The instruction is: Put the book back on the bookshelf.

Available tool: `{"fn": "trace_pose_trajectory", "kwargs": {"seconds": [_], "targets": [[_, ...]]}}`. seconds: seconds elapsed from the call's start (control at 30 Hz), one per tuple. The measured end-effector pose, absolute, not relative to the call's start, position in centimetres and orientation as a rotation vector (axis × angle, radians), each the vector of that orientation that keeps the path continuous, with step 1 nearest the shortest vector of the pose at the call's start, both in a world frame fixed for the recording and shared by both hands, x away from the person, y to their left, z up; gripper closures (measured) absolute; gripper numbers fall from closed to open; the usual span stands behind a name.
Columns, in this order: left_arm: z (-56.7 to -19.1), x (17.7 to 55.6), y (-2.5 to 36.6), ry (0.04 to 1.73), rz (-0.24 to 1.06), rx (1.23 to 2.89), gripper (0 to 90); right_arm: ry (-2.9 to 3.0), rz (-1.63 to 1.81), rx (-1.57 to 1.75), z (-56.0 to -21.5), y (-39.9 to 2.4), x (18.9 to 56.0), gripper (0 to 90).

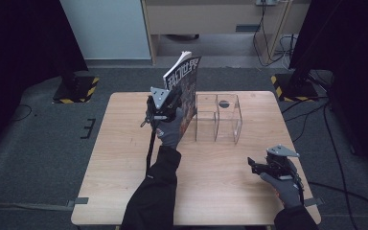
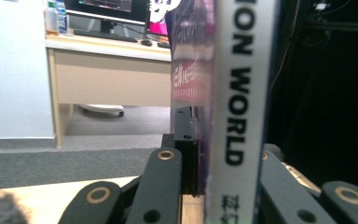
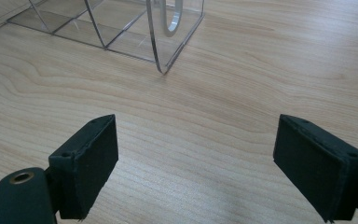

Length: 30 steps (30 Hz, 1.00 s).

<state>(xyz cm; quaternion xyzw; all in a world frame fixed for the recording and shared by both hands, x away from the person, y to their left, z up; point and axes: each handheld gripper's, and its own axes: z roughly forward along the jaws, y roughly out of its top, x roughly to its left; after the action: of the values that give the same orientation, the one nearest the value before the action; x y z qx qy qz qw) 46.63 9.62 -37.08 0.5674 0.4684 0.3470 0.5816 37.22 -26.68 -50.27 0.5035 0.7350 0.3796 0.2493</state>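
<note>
A magazine (image 1: 188,79) stands upright and tilted above the table's back middle, just left of a clear acrylic file holder (image 1: 218,117). My left gripper (image 1: 176,99) is shut on its lower edge. In the left gripper view the white spine (image 2: 242,93) with black lettering rises between the jaws of the left gripper (image 2: 228,151). My right gripper (image 1: 255,165) rests near the table's front right, open and with nothing in it. In the right gripper view the right gripper (image 3: 196,158) has its pads wide apart over bare wood, with the holder's (image 3: 121,28) curved front wall ahead.
The wooden table (image 1: 124,158) stands on grey carpet. Black stands with hazard-striped bases (image 1: 76,88) (image 1: 287,86) flank its far corners. Cables (image 1: 330,143) run over the floor at the right. A beige desk (image 2: 107,70) with a monitor stands beyond.
</note>
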Motion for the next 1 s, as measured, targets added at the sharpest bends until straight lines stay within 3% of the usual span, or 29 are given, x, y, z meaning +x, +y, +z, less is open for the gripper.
{"fn": "trace_pose_trajectory", "kwargs": {"seconds": [1.0], "targets": [[-42.2, 47.3, 10.5, 1.146, 0.726, 1.268, 81.4, 2.009, 1.022, 1.363, -50.5, -26.6, 37.2, 14.3]]}}
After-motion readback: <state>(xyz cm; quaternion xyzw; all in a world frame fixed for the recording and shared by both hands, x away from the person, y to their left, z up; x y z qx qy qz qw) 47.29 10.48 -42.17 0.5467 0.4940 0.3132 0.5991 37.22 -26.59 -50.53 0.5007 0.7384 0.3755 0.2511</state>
